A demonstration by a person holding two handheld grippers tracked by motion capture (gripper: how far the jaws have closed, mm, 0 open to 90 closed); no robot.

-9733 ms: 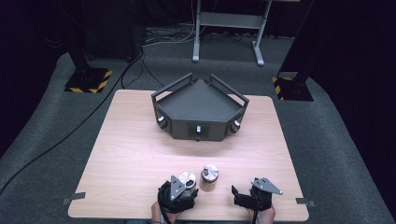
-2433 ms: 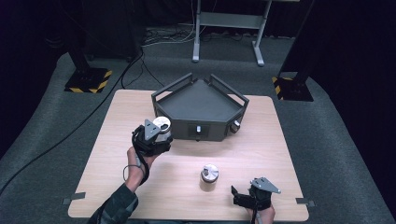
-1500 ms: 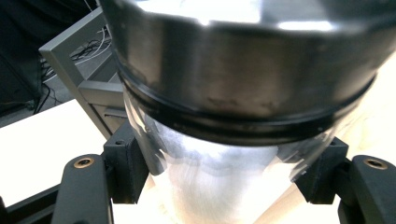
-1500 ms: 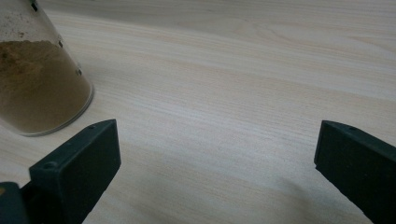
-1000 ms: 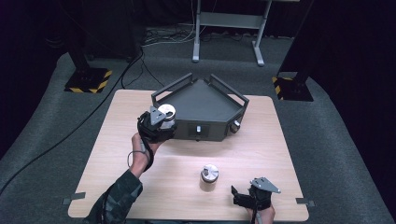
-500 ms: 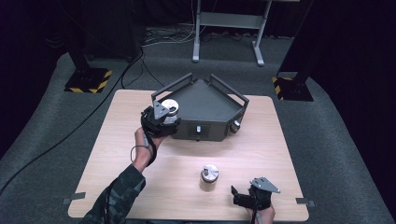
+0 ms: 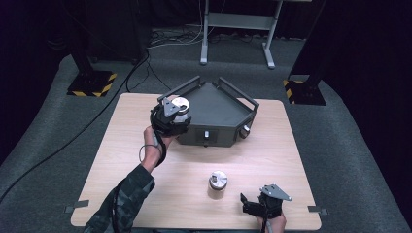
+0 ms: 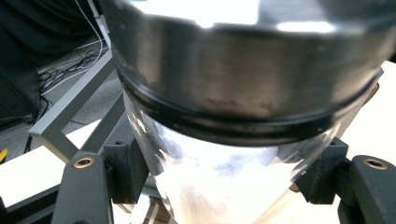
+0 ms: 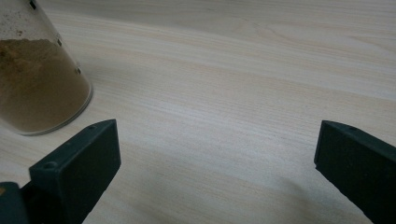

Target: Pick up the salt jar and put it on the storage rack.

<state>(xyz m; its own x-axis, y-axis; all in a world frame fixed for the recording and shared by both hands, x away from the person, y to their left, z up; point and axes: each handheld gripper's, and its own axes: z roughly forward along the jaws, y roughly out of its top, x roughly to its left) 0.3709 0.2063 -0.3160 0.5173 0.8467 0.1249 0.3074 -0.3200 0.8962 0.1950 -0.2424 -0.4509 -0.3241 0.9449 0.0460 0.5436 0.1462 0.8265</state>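
My left gripper (image 7: 175,116) is shut on a clear jar with a silver lid (image 7: 181,104), held up at the left front corner of the dark grey angular tray (image 7: 218,104). In the left gripper view the jar (image 8: 243,154) sits tight between the two black pads (image 8: 126,170), lid toward the camera. A second jar (image 7: 217,183) with brown powder stands on the table near the front. My right gripper (image 7: 248,205) rests open at the front edge, just right of that jar; the right gripper view has the powder jar (image 9: 37,79) at upper left beyond the left jaw.
The wooden table (image 7: 121,145) has bare room left and right of the tray. The tray has raised rails and small knobs (image 7: 245,129) on its front. Dark stands with yellow-black bases (image 7: 90,82) and a grey metal frame (image 7: 238,29) stand on the floor beyond.
My left gripper has carried its jar a little farther up and toward the tray's left corner. The right gripper and the powder jar stayed where they were.
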